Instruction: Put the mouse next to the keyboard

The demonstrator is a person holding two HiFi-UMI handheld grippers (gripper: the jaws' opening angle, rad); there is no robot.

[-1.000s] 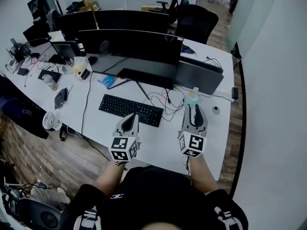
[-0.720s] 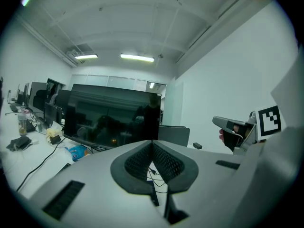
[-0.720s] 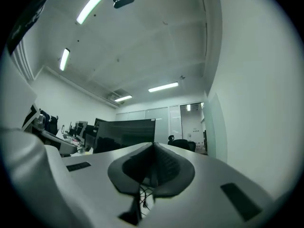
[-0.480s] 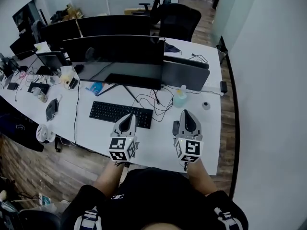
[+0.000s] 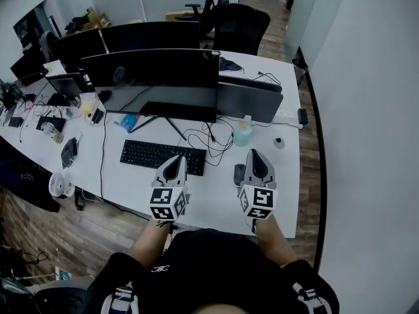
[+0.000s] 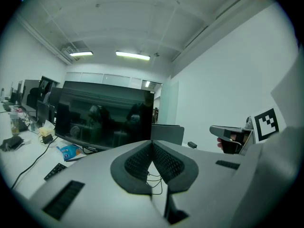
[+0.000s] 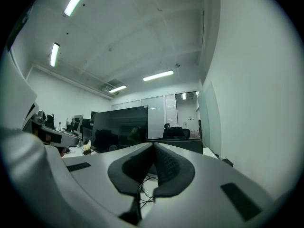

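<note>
Head view: the dark mouse (image 5: pixel 239 174) sits on the desk just left of the right gripper (image 5: pixel 254 154), well right of the keyboard (image 5: pixel 162 156). The right gripper is nearer than the left gripper (image 5: pixel 175 159); both have jaws together, empty.

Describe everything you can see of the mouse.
The mouse is small, dark and rounded, lying flat on the white desk, right of the black keyboard with bare desk between them. The shut right gripper sits close along its right side, not holding it; whether they touch is unclear. Too small to make out buttons or a cable.
</note>
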